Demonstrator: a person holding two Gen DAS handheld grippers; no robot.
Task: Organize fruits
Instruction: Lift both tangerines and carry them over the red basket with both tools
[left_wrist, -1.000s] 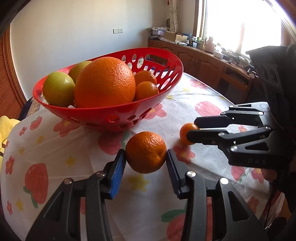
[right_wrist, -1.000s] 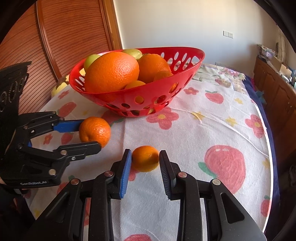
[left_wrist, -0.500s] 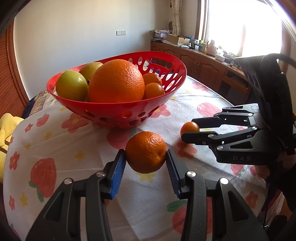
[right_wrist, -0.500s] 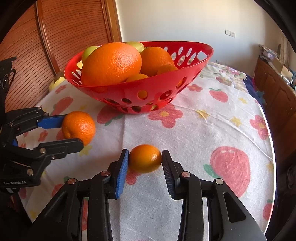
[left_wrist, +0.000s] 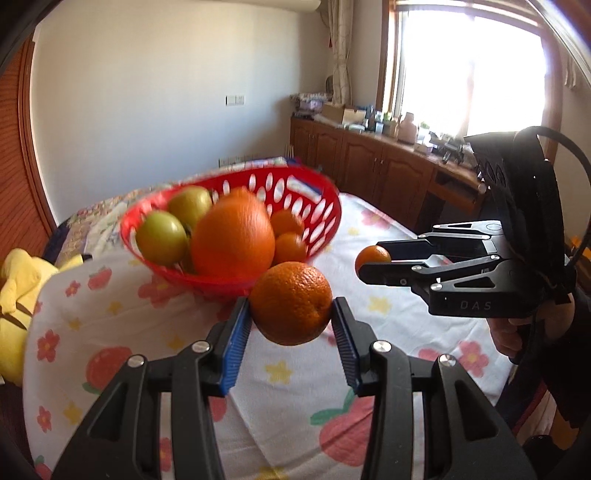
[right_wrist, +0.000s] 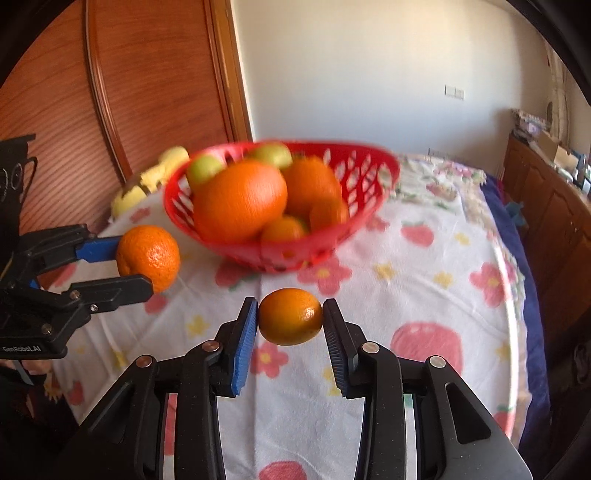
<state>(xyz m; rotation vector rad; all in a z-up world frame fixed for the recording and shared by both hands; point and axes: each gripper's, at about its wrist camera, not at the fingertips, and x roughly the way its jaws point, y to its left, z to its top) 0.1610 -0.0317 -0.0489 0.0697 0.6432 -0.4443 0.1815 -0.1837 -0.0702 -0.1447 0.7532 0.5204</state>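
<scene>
Sunlit room, bench (right_wrist: 424, 280) under a fruit-print cloth, red basket (left_wrist: 325, 206) as the landmark, already heaped with a big orange (left_wrist: 233, 233), smaller ones and green fruit. Left hand-held gripper (left_wrist: 291, 321) is clamped on a mandarin (left_wrist: 291, 302), held clear of the cloth just in front of the basket. Right hand-held gripper (right_wrist: 290, 322) is pinching a smaller orange (right_wrist: 290, 316), also in front of the basket and off the cloth. Step in hand looks like carry-to-basket. My read: bring each fruit above the basket rim first, aim for the emptier far side of the basket, set down low before releasing, go one at a time so the grippers don't clash or dislodge the pile.
</scene>
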